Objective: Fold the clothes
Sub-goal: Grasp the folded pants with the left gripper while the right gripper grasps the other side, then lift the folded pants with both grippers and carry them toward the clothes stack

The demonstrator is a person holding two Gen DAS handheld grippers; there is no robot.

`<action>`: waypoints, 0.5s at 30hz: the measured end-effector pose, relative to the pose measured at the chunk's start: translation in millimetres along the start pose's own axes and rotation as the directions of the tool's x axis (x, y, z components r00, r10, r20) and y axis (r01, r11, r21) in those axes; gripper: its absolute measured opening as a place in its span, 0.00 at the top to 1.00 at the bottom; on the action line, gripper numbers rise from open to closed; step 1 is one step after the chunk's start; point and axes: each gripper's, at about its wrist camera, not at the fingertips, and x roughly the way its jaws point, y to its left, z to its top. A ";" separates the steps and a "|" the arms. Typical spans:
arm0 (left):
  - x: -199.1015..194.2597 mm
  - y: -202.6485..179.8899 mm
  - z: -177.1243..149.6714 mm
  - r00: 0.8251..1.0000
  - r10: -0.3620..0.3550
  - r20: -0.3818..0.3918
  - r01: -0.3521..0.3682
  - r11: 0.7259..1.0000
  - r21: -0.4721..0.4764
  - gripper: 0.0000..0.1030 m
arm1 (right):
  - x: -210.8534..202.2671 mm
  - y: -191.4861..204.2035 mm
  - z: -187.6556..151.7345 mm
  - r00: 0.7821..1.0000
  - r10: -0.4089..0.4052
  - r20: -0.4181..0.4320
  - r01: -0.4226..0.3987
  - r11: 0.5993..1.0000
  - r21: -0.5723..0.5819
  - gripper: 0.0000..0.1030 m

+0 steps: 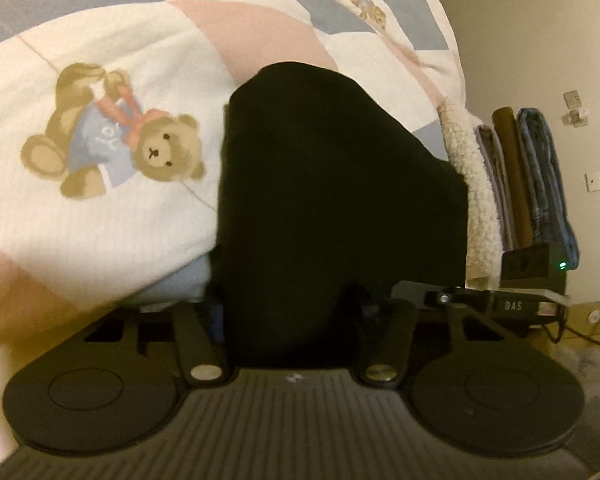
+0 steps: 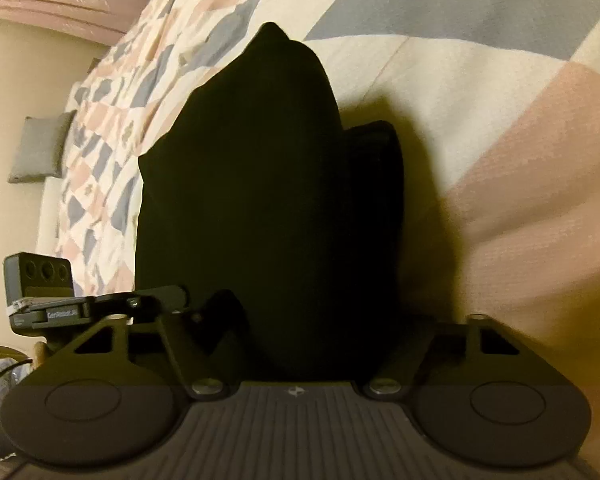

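Both grippers' fingers hidden (grip untellable) behind black garment (image 1: 332, 200) on teddy-bear quilt (image 1: 100, 60).

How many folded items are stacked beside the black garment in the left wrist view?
4: a cream fleece against the black garment, then a pale striped piece, a brown one, and denim outermost. Others may be hidden.
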 end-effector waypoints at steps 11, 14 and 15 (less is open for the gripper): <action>6.7 -4.8 12.6 0.997 0.031 -0.065 -0.025 0.996 0.081 0.63 | -5.7 3.4 -19.1 0.994 -0.071 0.084 0.061 0.991 0.117 0.43; 1.6 -19.9 17.6 0.996 0.047 -0.076 -0.036 0.989 0.146 0.79 | -19.5 13.4 -27.8 0.991 -0.061 0.121 0.044 0.989 0.140 0.64; -0.4 -29.6 19.9 0.995 0.053 -0.083 -0.037 0.981 0.189 0.82 | -25.7 18.2 -31.8 0.989 -0.061 0.138 0.041 0.989 0.144 0.65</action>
